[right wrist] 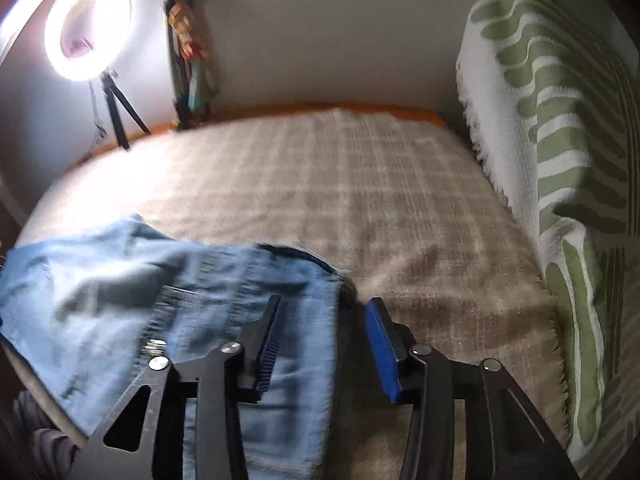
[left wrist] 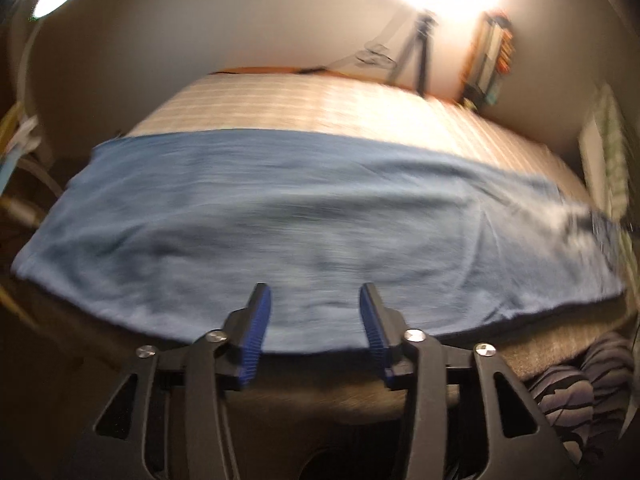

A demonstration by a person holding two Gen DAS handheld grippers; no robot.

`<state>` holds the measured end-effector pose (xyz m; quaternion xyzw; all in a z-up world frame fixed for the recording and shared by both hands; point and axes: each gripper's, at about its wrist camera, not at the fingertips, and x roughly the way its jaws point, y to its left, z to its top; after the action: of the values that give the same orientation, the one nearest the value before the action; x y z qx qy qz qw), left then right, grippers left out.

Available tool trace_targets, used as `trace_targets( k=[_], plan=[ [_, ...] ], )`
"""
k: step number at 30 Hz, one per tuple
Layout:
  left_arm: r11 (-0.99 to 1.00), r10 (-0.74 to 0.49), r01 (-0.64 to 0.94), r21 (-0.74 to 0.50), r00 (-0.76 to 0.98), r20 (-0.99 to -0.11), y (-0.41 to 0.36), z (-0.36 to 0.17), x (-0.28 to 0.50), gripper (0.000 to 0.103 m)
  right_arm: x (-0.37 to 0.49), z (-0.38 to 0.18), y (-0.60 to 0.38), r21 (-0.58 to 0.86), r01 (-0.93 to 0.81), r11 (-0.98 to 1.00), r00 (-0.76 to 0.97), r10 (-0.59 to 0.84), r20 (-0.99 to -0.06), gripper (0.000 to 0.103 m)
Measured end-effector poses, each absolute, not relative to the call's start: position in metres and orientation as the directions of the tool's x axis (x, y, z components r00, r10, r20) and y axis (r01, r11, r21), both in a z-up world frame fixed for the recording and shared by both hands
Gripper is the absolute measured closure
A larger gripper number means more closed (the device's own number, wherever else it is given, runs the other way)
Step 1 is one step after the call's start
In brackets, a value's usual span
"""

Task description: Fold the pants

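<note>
Light blue denim pants [left wrist: 304,224] lie flat across the near part of a bed with a beige plaid blanket [left wrist: 320,104]. In the left wrist view they stretch from left to right as one long band. My left gripper [left wrist: 314,300] is open, its fingers over the pants' near edge, holding nothing. In the right wrist view the waistband end of the pants [right wrist: 224,292] lies at the lower left on the blanket [right wrist: 360,200]. My right gripper [right wrist: 324,312] is open over the waistband's right edge, its left finger over denim, its right finger over blanket.
A lit ring light on a tripod [right wrist: 88,28] stands at the far side of the bed by the wall. A green and white patterned throw [right wrist: 560,160] rises along the right edge. Striped fabric [left wrist: 580,384] lies below the near edge.
</note>
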<state>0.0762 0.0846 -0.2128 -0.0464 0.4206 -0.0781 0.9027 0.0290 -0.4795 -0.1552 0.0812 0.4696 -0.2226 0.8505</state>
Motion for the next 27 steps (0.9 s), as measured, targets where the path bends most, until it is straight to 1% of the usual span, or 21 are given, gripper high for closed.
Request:
trace_targets(
  k=[1,4,7,9,14,17,21,25,27],
  plan=[
    [0.983,-0.177,0.072,-0.171,0.641,-0.747,0.099,-0.211,0.072,0.051,0.029,-0.147,-0.471,-0.064,0.448,0.892,0.476,-0.299,-0.827,0.050],
    [0.971,-0.165,-0.024,-0.238,0.652,-0.740,0.145,-0.211,0.063,0.049,0.032,-0.128,-0.446,-0.022,0.414,0.910,0.524,-0.257,-0.812,0.041],
    [0.939,-0.147,-0.138,-0.314,0.665,-0.732,0.201,-0.215,0.055,0.049,0.043,-0.116,-0.415,0.030,0.364,0.931,0.564,-0.194,-0.802,0.035],
    [0.914,-0.149,-0.185,-0.360,0.674,-0.724,0.228,-0.218,0.052,0.048,0.054,-0.110,-0.389,0.052,0.321,0.946,0.581,-0.153,-0.800,0.033],
    [0.811,-0.157,-0.308,-0.497,0.705,-0.692,0.304,-0.232,0.049,0.048,0.081,-0.103,-0.334,0.109,0.253,0.961,0.606,-0.070,-0.792,0.031],
    [0.729,-0.185,-0.351,-0.588,0.726,-0.663,0.339,-0.244,0.052,0.048,0.098,-0.102,-0.304,0.100,0.215,0.971,0.608,-0.053,-0.793,0.031],
    [0.639,-0.214,-0.386,-0.665,0.741,-0.636,0.369,-0.262,0.059,0.048,0.116,-0.101,-0.276,0.097,0.182,0.978,0.600,-0.033,-0.799,0.031],
    [0.530,-0.254,-0.394,-0.751,0.771,-0.584,0.396,-0.282,0.059,0.048,0.124,-0.102,-0.258,0.090,0.165,0.982,0.595,-0.027,-0.803,0.031],
    [0.504,-0.264,-0.400,-0.765,0.772,-0.578,0.398,-0.289,0.059,0.048,0.125,-0.104,-0.252,0.083,0.160,0.984,0.590,-0.028,-0.807,0.031]
  ],
)
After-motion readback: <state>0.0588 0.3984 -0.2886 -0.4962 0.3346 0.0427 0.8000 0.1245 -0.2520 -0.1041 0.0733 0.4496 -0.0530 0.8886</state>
